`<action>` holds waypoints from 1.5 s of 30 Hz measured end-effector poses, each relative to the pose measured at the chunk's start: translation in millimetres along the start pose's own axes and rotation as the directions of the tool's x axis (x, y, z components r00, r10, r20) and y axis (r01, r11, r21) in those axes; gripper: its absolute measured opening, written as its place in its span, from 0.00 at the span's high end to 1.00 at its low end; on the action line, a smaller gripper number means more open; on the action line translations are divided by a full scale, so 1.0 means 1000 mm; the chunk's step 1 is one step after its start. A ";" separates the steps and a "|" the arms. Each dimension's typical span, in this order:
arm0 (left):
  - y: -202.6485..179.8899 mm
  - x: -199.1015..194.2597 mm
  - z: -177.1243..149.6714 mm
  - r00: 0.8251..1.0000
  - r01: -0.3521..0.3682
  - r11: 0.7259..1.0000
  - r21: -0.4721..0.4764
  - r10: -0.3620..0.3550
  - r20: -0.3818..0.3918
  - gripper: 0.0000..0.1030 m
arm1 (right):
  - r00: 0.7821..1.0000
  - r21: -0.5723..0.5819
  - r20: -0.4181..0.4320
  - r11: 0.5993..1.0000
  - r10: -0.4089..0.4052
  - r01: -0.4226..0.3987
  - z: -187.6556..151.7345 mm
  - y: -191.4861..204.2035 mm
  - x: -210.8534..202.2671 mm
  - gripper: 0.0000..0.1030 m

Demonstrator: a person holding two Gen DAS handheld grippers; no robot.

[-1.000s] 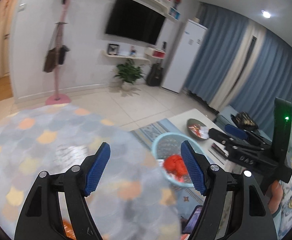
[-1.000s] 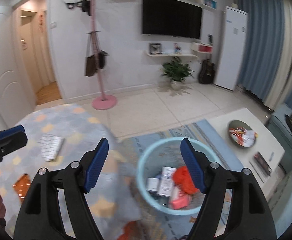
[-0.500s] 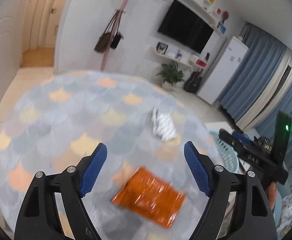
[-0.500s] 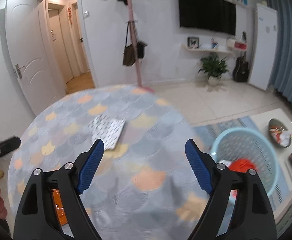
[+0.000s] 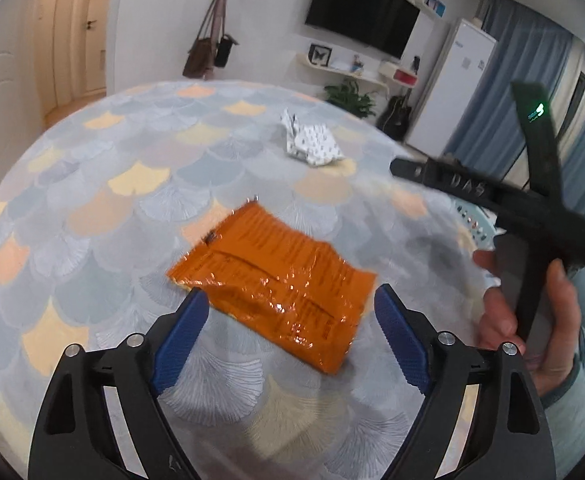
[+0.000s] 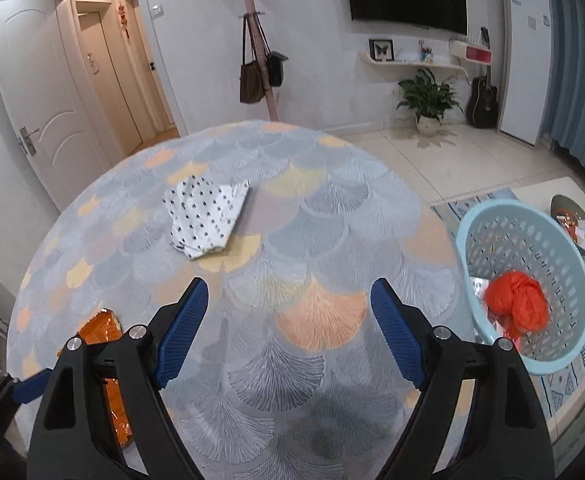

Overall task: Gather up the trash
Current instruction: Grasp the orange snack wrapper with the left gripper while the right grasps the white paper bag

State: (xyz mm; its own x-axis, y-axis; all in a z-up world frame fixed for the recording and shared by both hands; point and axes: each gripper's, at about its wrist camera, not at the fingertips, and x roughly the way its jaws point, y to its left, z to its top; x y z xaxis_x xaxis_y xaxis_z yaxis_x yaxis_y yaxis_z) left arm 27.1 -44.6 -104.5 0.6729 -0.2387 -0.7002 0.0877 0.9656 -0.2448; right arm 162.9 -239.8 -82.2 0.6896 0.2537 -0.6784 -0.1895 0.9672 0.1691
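An orange foil wrapper (image 5: 276, 284) lies flat on the round table (image 5: 104, 184) with a scale-pattern cloth. My left gripper (image 5: 288, 316) is open just above its near edge, one finger on each side, not touching. A white dotted wrapper (image 5: 312, 142) lies farther back; it also shows in the right wrist view (image 6: 204, 218). My right gripper (image 6: 288, 316) is open and empty over the table's middle. The orange wrapper (image 6: 104, 328) shows partly hidden behind its left finger. A light blue basket (image 6: 532, 280) on the floor at right holds red trash (image 6: 516, 304).
The right gripper's body (image 5: 532, 208) and the hand holding it are at the right of the left wrist view. A low white table (image 6: 572, 200) with a dark dish stands behind the basket. A coat stand (image 6: 256, 48) and a plant (image 6: 428, 96) stand by the far wall.
Both grippers swung left from the basket to the table. The left one came down close over the orange wrapper. The right one now faces the table's middle.
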 end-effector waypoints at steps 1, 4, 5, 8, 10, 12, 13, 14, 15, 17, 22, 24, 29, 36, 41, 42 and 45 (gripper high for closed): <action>0.000 0.002 0.000 1.000 0.015 1.000 -0.003 -0.015 -0.008 0.19 | 1.000 -0.005 -0.014 1.000 -0.011 0.011 -0.001 0.001 0.004 0.23; 0.001 0.008 0.001 0.998 0.049 0.999 0.012 -0.049 -0.033 0.13 | 0.999 -0.018 -0.023 0.999 -0.037 0.036 -0.001 0.003 0.006 0.23; 0.001 0.010 0.002 0.998 0.052 0.999 0.016 -0.052 -0.043 0.12 | 0.999 -0.027 -0.016 0.999 -0.044 0.044 -0.001 0.005 0.006 0.23; -0.006 0.011 0.000 0.998 0.038 0.998 0.054 -0.035 -0.058 0.08 | 0.998 -0.048 -0.008 0.997 -0.054 0.054 -0.003 0.008 0.006 0.23; -0.014 0.014 -0.003 0.998 0.007 0.996 0.094 0.000 -0.070 0.08 | 0.999 -0.055 -0.007 0.997 -0.049 0.049 -0.003 0.010 0.006 0.23; -0.021 0.017 -0.005 0.996 -0.039 0.991 0.126 0.049 -0.075 0.10 | 0.999 -0.050 -0.011 0.998 -0.048 0.047 -0.002 0.008 0.007 0.23; -0.024 0.019 -0.004 0.995 -0.059 0.988 0.141 0.070 -0.076 0.11 | 0.999 -0.043 -0.016 0.998 -0.044 0.043 -0.002 0.006 0.008 0.23; -0.027 0.020 -0.004 0.992 -0.087 0.982 0.165 0.100 -0.074 0.16 | 0.999 -0.038 -0.018 0.999 -0.038 0.038 -0.002 0.004 0.008 0.23; -0.028 0.020 -0.004 0.990 -0.109 0.977 0.181 0.123 -0.067 0.25 | 0.999 -0.031 -0.018 0.999 -0.034 0.033 -0.003 0.003 0.007 0.23; -0.026 0.019 -0.003 0.986 -0.145 0.969 0.200 0.158 -0.049 0.38 | 1.000 -0.015 -0.013 1.000 -0.027 0.027 -0.002 0.001 0.007 0.23; -0.004 0.013 0.011 0.995 -0.080 0.988 0.131 0.086 -0.042 0.65 | 0.999 -0.012 -0.012 0.999 -0.034 0.034 -0.001 0.001 0.005 0.23; 0.003 0.015 0.017 0.997 -0.048 0.994 0.099 0.053 -0.051 0.75 | 0.999 -0.027 -0.029 0.999 -0.041 0.040 0.001 0.006 0.007 0.23; 0.020 0.019 0.032 0.999 0.016 0.999 0.032 -0.014 -0.049 1.00 | 0.997 -0.016 -0.059 0.999 0.049 -0.050 0.018 0.019 0.009 0.23; 0.040 0.015 0.048 0.996 0.082 0.996 -0.044 -0.084 -0.031 0.96 | 0.998 -0.060 -0.041 0.997 0.042 -0.045 0.050 0.043 0.018 0.23; 0.038 0.028 0.063 0.999 0.038 0.998 -0.053 -0.040 -0.035 0.18 | 0.998 0.005 -0.038 0.998 0.059 -0.059 0.054 0.035 0.027 0.23; 0.035 0.034 0.065 0.998 0.046 0.997 -0.066 -0.050 -0.050 0.18 | 0.997 0.013 -0.040 0.998 0.059 -0.059 0.054 0.033 0.028 0.23; 0.020 0.055 0.070 0.994 0.012 0.998 -0.070 -0.020 -0.106 0.17 | 0.998 0.033 -0.046 0.998 0.052 -0.051 0.049 0.025 0.030 0.23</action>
State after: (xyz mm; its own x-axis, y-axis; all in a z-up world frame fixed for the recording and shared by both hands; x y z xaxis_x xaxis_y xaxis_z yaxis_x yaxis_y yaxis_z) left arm 117.9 -31.0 -100.9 0.5895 -0.2673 -0.7623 0.0448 0.9530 -0.2995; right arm 213.2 -207.2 -63.4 0.6461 0.3030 -0.7006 -0.2011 0.9530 0.2267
